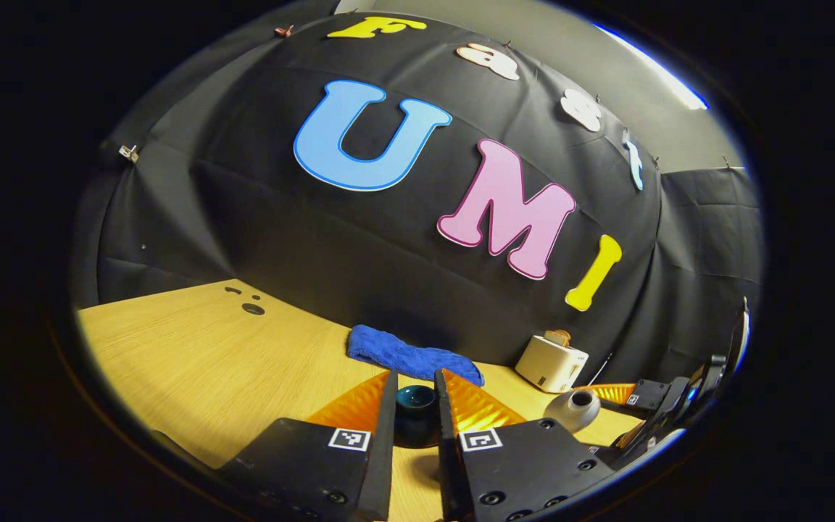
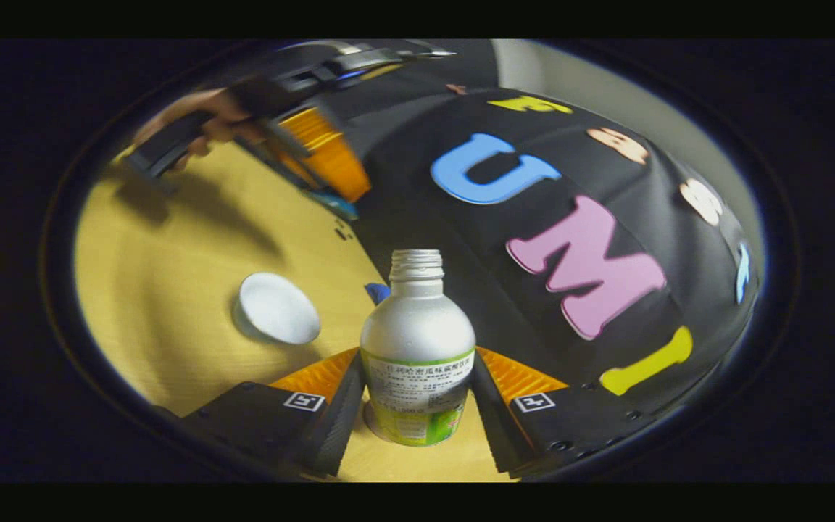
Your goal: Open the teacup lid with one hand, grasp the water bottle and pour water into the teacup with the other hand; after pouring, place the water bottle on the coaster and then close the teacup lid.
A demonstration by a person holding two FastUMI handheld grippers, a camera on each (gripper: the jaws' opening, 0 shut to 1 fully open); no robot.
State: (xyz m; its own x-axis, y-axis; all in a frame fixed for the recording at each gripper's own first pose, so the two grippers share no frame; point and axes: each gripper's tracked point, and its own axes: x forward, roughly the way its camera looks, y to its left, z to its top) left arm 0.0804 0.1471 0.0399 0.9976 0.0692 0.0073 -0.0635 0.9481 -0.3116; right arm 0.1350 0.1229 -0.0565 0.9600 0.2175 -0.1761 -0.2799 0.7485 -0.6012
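A dark teal teacup lid (image 1: pixel 416 412) sits between the fingers of my left gripper (image 1: pixel 416 424), which is shut on it above the wooden table (image 1: pixel 193 362). The pale teacup (image 1: pixel 573 407) stands open to the right of it, and it appears as a white round cup (image 2: pixel 277 308) in the right gripper view. My right gripper (image 2: pixel 417 384) is shut on a silver water bottle (image 2: pixel 417 341) with a green label and no cap; the bottle stands upright, its base close to the table. Farther off, the left gripper (image 2: pixel 330 196) is held by a hand (image 2: pixel 214 119).
A blue cloth (image 1: pixel 414 355) lies at the back of the table by the black booth wall. A small white toaster-like box (image 1: pixel 551 362) stands at the back right. The right gripper (image 1: pixel 667 402) shows at the right edge, just beyond the teacup.
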